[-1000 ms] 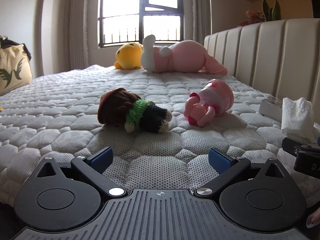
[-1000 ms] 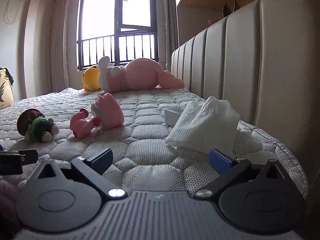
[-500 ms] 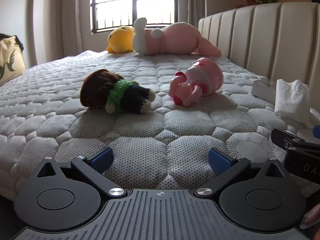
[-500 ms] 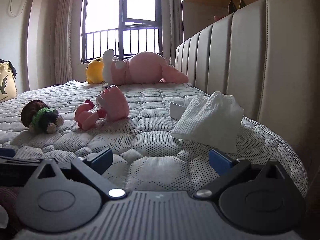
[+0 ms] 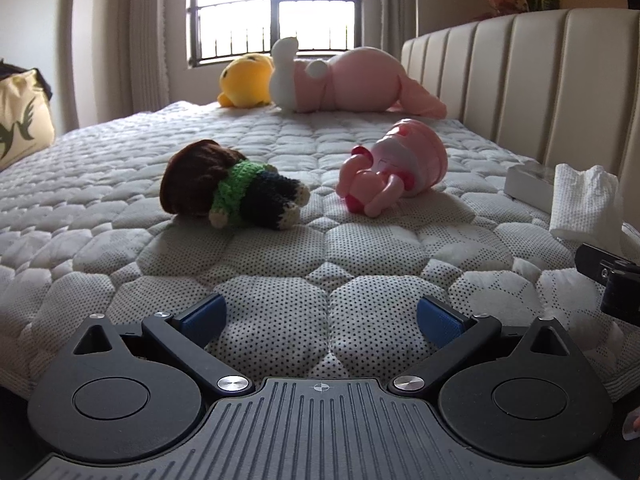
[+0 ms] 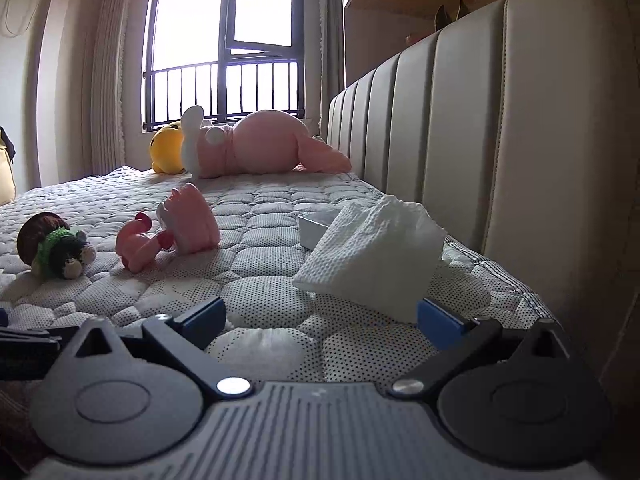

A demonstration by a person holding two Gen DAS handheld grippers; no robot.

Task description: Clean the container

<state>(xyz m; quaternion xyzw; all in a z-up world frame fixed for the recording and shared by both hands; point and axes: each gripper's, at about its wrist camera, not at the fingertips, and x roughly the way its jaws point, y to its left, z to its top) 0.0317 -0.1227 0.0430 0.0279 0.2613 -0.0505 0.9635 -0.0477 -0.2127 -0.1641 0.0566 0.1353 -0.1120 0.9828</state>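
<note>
White paper towel (image 6: pixel 372 256) lies folded and propped up at the right side of the quilted mattress (image 5: pixel 280 280), close to the beige padded headboard (image 6: pixel 460 140), leaning on or just in front of a shallow whitish box-like container (image 6: pixel 316 226) that is most likely the thing to clean; I can't tell if they touch. Towel sits right ahead of the right gripper (image 6: pixel 320 316), probably staged as the wipe, so grabbing it looks like the first step and cleaning has not begun. Right gripper is spread wide, blue pads (image 6: pixel 204 316) apart, nothing between them, low over the mattress. Left gripper (image 5: pixel 320 318) is also wide and empty, facing the mid-bed toys: a crocheted doll (image 5: pixel 228 192) with brown hair and green scarf on its side, and a pink plastic figure toy (image 5: pixel 392 164) tipped over just beside it, apart. Yellow plush (image 5: pixel 244 84) and big pink plush (image 5: pixel 348 80) lie against each other by the barred window (image 5: pixel 276 12). Toys look like clutter, not task items. Cream tote bag (image 5: pixel 20 120) at far left has a dark green bird-like print, no readable text. No brand or label legible anywhere.
</note>
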